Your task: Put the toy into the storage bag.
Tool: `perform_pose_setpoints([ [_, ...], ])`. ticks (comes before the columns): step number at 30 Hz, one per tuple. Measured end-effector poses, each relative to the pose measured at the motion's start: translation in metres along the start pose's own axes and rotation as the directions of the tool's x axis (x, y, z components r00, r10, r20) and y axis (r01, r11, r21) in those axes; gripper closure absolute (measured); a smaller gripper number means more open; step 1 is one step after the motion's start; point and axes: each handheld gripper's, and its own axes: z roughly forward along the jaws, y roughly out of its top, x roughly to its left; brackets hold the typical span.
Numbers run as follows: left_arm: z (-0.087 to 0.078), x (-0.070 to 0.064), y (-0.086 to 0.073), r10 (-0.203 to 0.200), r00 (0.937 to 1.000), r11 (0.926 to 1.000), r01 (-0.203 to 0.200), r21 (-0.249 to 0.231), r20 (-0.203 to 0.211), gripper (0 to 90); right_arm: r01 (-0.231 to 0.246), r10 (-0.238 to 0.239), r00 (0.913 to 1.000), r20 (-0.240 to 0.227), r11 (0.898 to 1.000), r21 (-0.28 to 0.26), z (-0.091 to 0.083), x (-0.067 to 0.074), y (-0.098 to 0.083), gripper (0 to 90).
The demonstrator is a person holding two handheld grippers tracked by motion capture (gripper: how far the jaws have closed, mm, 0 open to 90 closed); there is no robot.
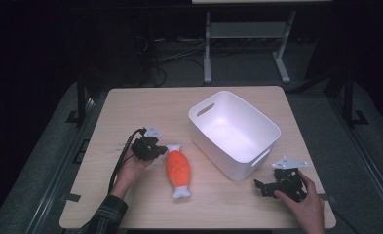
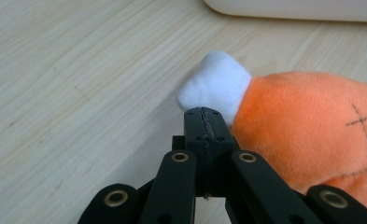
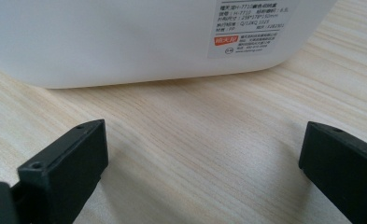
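1. Toward the table's [image 1: 130,105] left edge, the left gripper [image 1: 159,150] has its jaws pressed together with nothing between them, tips just beside the toy's [image 1: 178,168] white top end [image 2: 215,81].
2. At the middle, nearer the front edge, the orange plush toy lies flat, its long axis running roughly front to back; it sits immediately right of the left gripper.
3. Right of it stands the white bin [image 1: 234,131], empty.
4. Near the front right corner, the right gripper [image 1: 260,186] rests with jaws wide apart, facing the bin's wall [image 3: 125,42], well apart from the toy. The left hand [image 1: 133,170] is the nearer; it would have to open before gripping.
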Motion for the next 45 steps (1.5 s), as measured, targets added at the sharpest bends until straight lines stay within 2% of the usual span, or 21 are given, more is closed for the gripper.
perform_pose_setpoints([
  [9, 0.016, -0.004, 0.007, -0.004, 0.9993, 1.0000, 0.004, 0.002, 0.036, 89.8, 0.000, 0.000, 1.0000, 0.000, 1.000, 0.000, 0.000, 0.000, 0.000, 0.7],
  [15, 0.023, -0.007, 0.019, 0.024, 0.9984, 0.9997, -0.024, 0.008, 0.052, 89.8, 0.000, 0.000, 1.0000, 0.000, 1.000, 0.000, 0.000, 0.000, 0.000, 0.7],
  [17, 0.026, -0.009, 0.021, 0.018, 0.9979, 0.9998, -0.018, -0.004, 0.062, 89.8, 0.000, 0.000, 1.0000, 0.000, 1.000, 0.000, 0.000, 0.000, 0.000, 0.7],
  [21, 0.031, -0.012, 0.023, 0.039, 0.9961, 0.9992, -0.040, 0.003, 0.080, 89.8, 0.000, 0.000, 1.0000, 0.000, 1.000, 0.000, 0.000, 0.000, 0.000, 0.7],
  [31, 0.035, -0.020, 0.028, 0.057, 0.9921, 0.9984, -0.057, -0.004, 0.112, 89.9, 0.000, 0.000, 1.0000, 0.000, 1.000, 0.000, 0.000, 0.000, 0.000, 0.7],
  [39, 0.036, -0.030, 0.035, 0.095, 0.9853, 0.9954, -0.095, -0.004, 0.142, 89.9, 0.000, 0.000, 1.0000, 0.000, 1.000, 0.000, 0.000, 0.000, 0.000, 0.7],
  [45, 0.034, -0.033, 0.037, 0.105, 0.9841, 0.9944, -0.105, -0.006, 0.143, 89.8, 0.000, 0.000, 1.0000, 0.000, 1.000, 0.000, 0.000, 0.000, 0.000, 0.7],
])
